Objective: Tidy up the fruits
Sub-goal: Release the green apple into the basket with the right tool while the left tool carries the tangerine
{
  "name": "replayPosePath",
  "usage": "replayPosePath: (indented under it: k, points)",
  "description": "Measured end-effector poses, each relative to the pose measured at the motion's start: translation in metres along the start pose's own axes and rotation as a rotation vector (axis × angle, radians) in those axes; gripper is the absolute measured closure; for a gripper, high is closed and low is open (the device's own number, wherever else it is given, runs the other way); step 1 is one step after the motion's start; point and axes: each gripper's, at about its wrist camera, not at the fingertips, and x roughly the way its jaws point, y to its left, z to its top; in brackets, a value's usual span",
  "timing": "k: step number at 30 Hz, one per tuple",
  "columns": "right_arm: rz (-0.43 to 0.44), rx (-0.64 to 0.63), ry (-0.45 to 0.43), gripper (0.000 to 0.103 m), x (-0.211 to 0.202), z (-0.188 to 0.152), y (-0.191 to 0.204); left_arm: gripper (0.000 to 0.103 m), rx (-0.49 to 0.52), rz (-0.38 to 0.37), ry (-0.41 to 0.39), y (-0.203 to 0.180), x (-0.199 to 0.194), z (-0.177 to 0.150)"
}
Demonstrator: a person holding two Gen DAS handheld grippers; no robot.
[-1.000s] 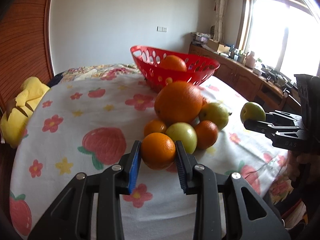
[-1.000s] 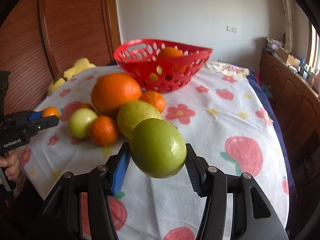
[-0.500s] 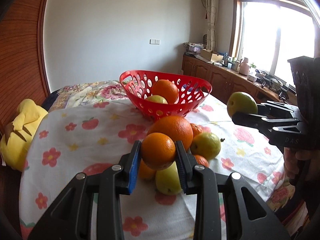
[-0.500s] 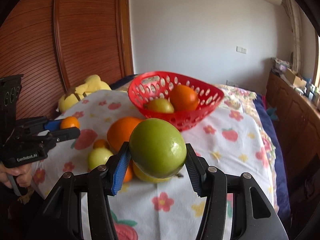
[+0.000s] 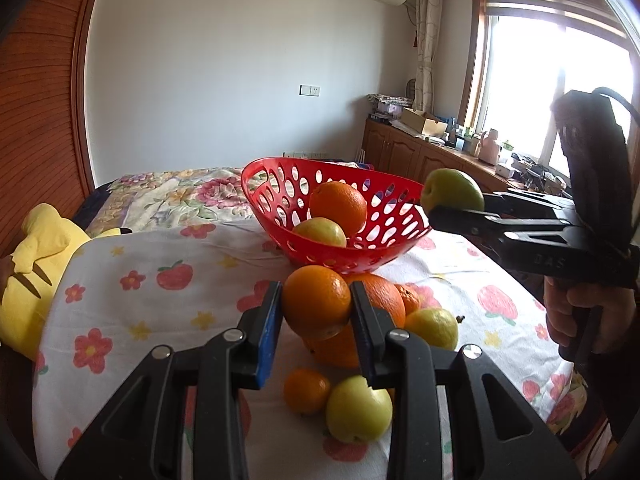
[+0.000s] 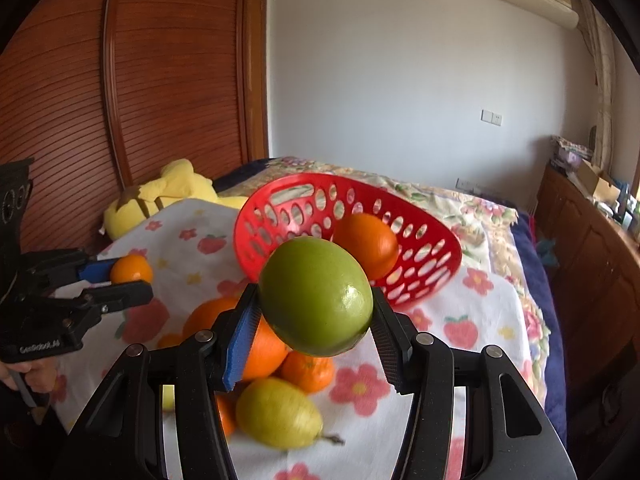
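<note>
My left gripper [image 5: 316,308] is shut on a small orange [image 5: 317,301], held above the loose fruit pile. My right gripper [image 6: 316,312] is shut on a green apple [image 6: 316,295], lifted in front of the red basket [image 6: 436,264]. From the left wrist view the right gripper [image 5: 452,204] with the green apple [image 5: 452,191] hangs beside the red basket's [image 5: 384,254] right rim. In the right wrist view the left gripper [image 6: 128,276] and its small orange [image 6: 131,269] sit at far left. The basket holds an orange [image 5: 338,206] and a green fruit [image 5: 320,232].
Loose fruit lies on the flowered cloth [image 5: 160,304]: a big orange [image 5: 380,300], a yellow-green pear [image 5: 432,327], a small orange [image 5: 306,390], a green apple [image 5: 358,408]. A yellow plush toy [image 5: 36,264] sits at the left edge. A wooden cabinet [image 5: 408,152] runs along the right.
Both grippers have risen with their fruit and moved toward the basket. The pile now sits lower in both views, and the basket's inside shows more.
</note>
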Motion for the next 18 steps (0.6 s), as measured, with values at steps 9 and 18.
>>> replayPosePath:
  k: [9, 18]
  points:
    - [-0.056, -0.019, 0.075, 0.048, 0.040, 0.012, -0.012, 0.072, -0.004, -0.001, 0.001, 0.011, 0.012, 0.010]
    - [-0.064, -0.035, 0.107, 0.048, 0.055, 0.010, -0.014, 0.072, 0.006, -0.001, 0.013, 0.011, 0.026, 0.019]
